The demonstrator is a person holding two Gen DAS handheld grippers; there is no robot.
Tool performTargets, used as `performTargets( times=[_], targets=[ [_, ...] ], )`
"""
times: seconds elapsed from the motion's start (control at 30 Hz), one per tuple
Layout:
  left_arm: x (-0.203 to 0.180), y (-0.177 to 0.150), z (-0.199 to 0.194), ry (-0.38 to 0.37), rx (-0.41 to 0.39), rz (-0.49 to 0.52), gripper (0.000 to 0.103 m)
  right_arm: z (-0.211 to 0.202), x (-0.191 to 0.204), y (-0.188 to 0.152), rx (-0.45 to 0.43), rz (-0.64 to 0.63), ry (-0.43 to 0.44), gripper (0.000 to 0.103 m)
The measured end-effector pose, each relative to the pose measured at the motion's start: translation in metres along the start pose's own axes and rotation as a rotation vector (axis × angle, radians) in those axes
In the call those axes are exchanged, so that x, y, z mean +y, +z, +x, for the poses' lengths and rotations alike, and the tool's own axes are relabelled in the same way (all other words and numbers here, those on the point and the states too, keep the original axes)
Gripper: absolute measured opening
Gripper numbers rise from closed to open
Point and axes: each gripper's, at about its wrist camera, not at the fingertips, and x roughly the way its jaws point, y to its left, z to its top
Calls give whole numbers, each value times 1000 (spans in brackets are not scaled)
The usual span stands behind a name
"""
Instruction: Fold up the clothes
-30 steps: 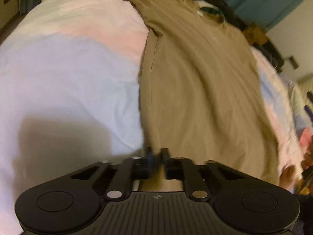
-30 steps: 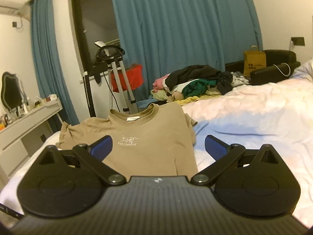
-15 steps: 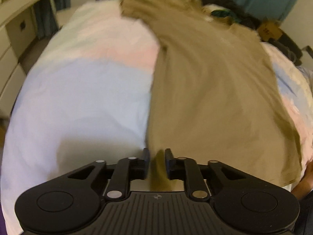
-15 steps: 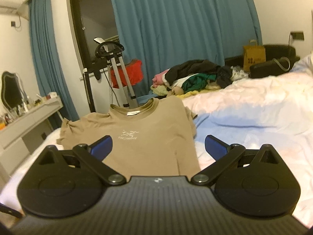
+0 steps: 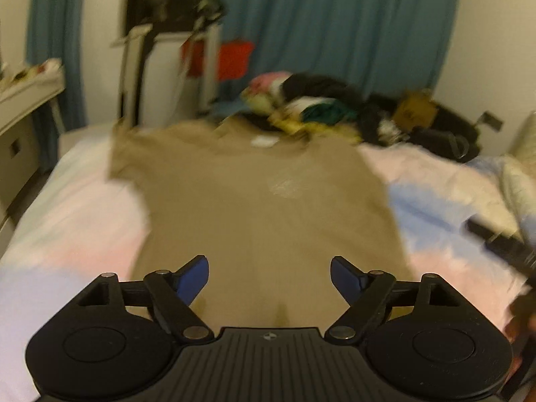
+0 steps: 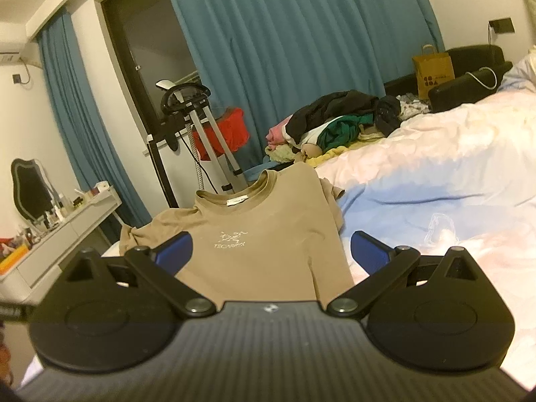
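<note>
T-shirt (image 6: 264,244), tan with a pale chest logo, is lying flat and face up on the bed (image 6: 435,181), collar pointing toward the heap of unsorted clothes (image 6: 338,120) near the blue curtain (image 6: 301,40). Left claw (image 5: 269,276) is opening, its blue pads (image 5: 192,276) spreading apart above the lower half of the shirt with no cloth between them. Right claw (image 6: 269,251) is standing fully spread and is holding nothing, facing the shirt from the hem end. Judging by the layout, the shirt is lying smooth and no fold is started; the step in hand appears to be choosing grip points for the first fold. For a clean result, each claw should be pinching one layer pair at matching points along one side, one near the shoulder and one near the hem, so the edge is travelling as a straight line. Lifting should be kept low, so the fabric is dragging rather than ballooning. One sleeve (image 6: 137,234) is lying bunched at the bed edge beside the dresser (image 6: 67,221) and likely needs flattening first. The left view is blurred, so fine wrinkles cannot be judged there.
</note>
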Motion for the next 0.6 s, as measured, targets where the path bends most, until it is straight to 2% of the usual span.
performTargets(
  times=[0.1,0.23,0.33,0.43,0.5,0.6],
  targets=[
    [-42,6,7,-22,-44,32,86,5,-3,1,-2,7,-8,102],
    [-66,-5,36,-38,-60,11,86,13,-9,1,-8,16,-29,102],
    [-69,-16,64,14,-56,61,86,26,-18,-4,-5,2,-72,102],
    [-57,-27,84,11,-47,70,86,45,-29,-9,40,47,-87,96],
    [-44,-33,94,18,-49,51,87,65,-34,-4,54,103,-72,82],
    [-16,-41,101,6,-23,-33,87,107,-47,17,48,203,-22,64]
  ],
)
